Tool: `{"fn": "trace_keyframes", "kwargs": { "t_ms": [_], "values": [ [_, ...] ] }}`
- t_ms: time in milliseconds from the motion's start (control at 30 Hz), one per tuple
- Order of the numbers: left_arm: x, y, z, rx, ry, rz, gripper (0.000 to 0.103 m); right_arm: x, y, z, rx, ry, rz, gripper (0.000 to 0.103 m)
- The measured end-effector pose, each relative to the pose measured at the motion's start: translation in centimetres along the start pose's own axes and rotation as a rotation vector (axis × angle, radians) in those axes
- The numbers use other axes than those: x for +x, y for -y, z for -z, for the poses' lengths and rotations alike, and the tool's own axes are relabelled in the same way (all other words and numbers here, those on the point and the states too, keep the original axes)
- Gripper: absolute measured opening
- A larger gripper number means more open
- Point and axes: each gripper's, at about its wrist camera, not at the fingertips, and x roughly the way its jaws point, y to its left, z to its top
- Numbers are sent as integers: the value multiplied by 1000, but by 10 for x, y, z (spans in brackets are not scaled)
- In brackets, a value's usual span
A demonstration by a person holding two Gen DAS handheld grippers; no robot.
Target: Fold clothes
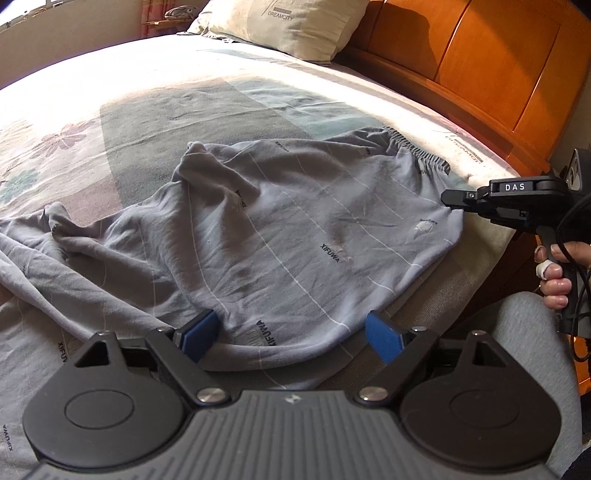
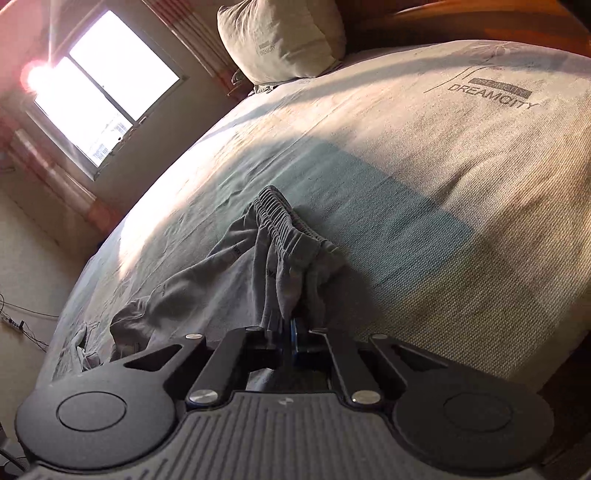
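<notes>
Jaws set wide apart, the left gripper (image 1: 291, 339) straddles the near hem of a grey pair of pants (image 1: 295, 229) on a bed (image 1: 184, 81) and has hold of nothing; its blue pads (image 1: 199, 334) sit either side of the cloth's rolled edge, at about 6 o'clock in the left wrist view. At 3 o'clock in that view the right gripper (image 1: 456, 201), carried in a person's hand (image 1: 554, 284), has its jaws closed flat on the garment's side just below the elastic waistband (image 1: 413, 146); the right wrist view confirms it, with the gathered fabric (image 2: 295, 258) running straight up out of the closed fingers toward 12 o'clock. The pants lie spread but wrinkled across the patterned bedcover, the waistband toward 1 o'clock near the wooden headboard (image 1: 498, 62) and pillow (image 1: 291, 26), the legs trailing off in loose folds toward 9 o'clock and past the frame's left edge. The long axis therefore runs roughly from 2 o'clock to 9 o'clock, crosswise to the open left jaws. On that reading the waist end is the right gripper's, and the left is the nearer to the seat and legs; any fold would seem to turn on that axis, though which stage of folding this shows cannot be told.
</notes>
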Motion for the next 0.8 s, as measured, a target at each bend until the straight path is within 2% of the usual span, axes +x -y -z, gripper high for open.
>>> {"fn": "trace_keyframes", "kwargs": {
  "t_ms": [100,200,267,367,400,433,467,500,667,733,800],
  "values": [
    [0,4,2,22,0,41,87,-3,4,-2,20,3,7,4],
    [5,5,4,19,-15,32,87,-4,10,-3,52,3,15,5],
    [4,6,3,22,-14,27,87,-7,11,-5,61,15,21,13],
    [-3,6,0,26,20,42,87,-23,-5,-14,-3,73,18,19],
    [-3,5,-1,22,23,45,87,-25,-14,-15,-38,81,13,25],
    [1,3,0,4,0,45,87,-26,-23,-16,-76,86,7,35],
    [5,1,1,-15,-25,44,87,-24,-32,-16,-112,84,1,41],
    [6,0,4,-26,-26,41,87,-20,-41,-14,-144,73,-3,50],
    [-17,-9,1,-62,14,45,87,1,-75,8,-237,-18,-40,58],
    [-28,-23,-1,-107,28,31,87,5,-87,17,-256,-47,-93,66],
    [-38,-38,-4,-165,45,21,87,10,-98,25,-276,-76,-145,68]
  ]
}}
